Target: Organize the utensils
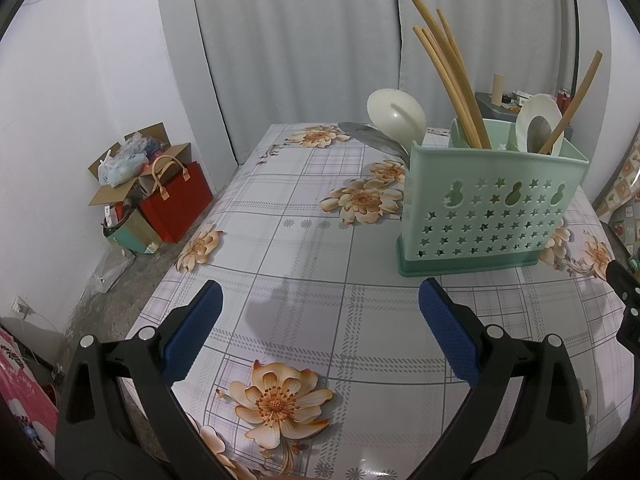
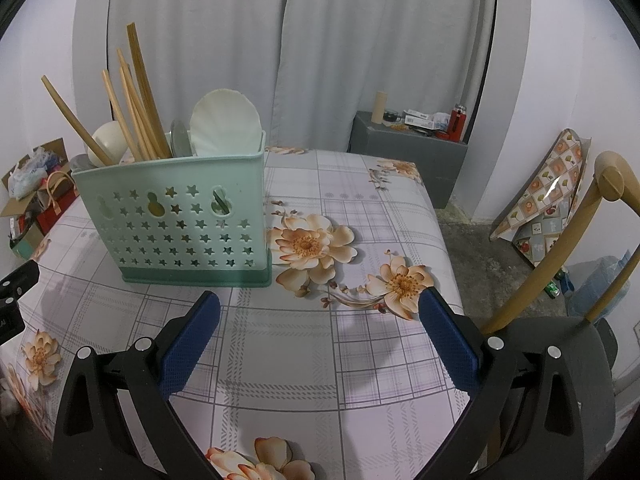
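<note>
A mint green utensil holder [image 1: 492,208] with star cut-outs stands on the floral tablecloth [image 1: 304,248]. It holds several wooden chopsticks [image 1: 452,76], white spoons [image 1: 538,114] and a metal spoon [image 1: 538,132]. A white ladle [image 1: 396,110] and a metal utensil [image 1: 372,138] stick out at its left end. My left gripper [image 1: 320,296] is open and empty, above the table in front of the holder. In the right wrist view the holder [image 2: 176,216] is ahead to the left, with chopsticks [image 2: 136,104] and a white spoon [image 2: 224,124]. My right gripper [image 2: 320,300] is open and empty.
Bags and a cardboard box [image 1: 140,184] sit on the floor left of the table. A wooden chair [image 2: 560,272] stands at the table's right. A grey cabinet [image 2: 412,152] with small items stands behind. The other gripper's edge [image 1: 624,300] shows at far right.
</note>
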Motion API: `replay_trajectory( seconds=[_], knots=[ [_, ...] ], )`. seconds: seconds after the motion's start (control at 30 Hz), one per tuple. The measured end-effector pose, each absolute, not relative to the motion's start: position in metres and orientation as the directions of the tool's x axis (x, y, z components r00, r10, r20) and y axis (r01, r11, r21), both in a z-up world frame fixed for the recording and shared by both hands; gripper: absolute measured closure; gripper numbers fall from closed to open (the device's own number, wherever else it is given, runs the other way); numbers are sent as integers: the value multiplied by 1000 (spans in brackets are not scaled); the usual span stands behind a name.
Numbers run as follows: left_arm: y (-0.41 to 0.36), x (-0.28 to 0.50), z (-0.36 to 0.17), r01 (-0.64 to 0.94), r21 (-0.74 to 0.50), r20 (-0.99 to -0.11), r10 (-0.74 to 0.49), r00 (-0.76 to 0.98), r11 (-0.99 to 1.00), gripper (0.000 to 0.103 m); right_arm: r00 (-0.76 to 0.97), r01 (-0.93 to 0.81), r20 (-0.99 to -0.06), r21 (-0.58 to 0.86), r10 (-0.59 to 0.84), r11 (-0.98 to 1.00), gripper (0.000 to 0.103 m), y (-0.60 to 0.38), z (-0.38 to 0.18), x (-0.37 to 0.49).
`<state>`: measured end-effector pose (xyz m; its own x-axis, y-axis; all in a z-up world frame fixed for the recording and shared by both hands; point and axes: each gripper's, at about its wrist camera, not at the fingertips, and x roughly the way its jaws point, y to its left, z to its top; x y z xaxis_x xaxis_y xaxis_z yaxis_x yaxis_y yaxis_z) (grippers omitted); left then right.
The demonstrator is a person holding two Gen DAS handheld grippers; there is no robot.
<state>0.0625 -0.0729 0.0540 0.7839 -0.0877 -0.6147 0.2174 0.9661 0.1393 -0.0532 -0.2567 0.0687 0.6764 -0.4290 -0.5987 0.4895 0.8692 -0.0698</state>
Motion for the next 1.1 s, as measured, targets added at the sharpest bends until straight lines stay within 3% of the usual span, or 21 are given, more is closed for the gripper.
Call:
replay_trajectory(
  seconds=[1.1],
  knots=[
    [-72,64,55,219,138,-617,-89,782,966,8,677,489,-598,-70,-429,870,6,-257,69,-54]
  ],
)
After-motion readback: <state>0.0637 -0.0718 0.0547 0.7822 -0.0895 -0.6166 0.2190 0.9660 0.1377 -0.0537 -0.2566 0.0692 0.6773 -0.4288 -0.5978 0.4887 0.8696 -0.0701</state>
